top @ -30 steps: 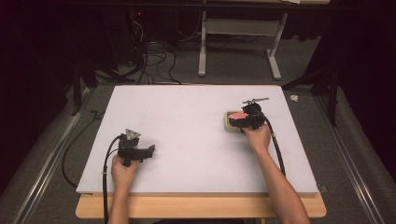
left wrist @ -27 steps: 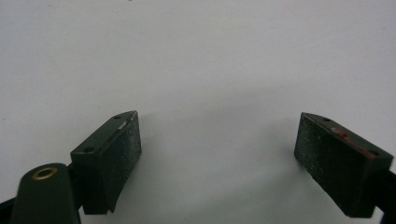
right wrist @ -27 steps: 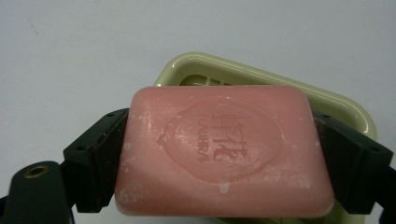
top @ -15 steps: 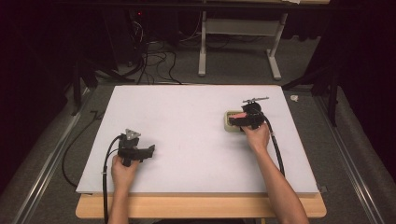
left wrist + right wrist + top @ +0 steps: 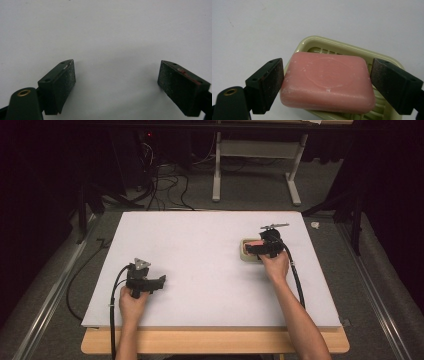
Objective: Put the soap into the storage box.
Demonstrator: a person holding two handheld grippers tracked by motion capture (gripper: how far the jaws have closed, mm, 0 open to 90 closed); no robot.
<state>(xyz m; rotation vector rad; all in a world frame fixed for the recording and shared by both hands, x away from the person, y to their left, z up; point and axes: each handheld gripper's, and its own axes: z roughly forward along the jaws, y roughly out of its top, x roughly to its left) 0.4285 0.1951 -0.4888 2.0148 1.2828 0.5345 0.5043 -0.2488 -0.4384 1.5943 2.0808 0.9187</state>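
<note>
Over at the right side of the white rectangular table top, the right gripper has its two black jaws set on either side of a pink rounded bar of soap; the left jaw is touching the bar's end, and the right jaw sits at the other end, though whether it presses there cannot be told. That soap lies tilted in a pale green ribbed plastic soap dish, its near end over the dish's front rim. From the high view the dish stands just in front of the right gripper. Near the front left, the left gripper rests with its jaws wide apart over bare table.
</note>
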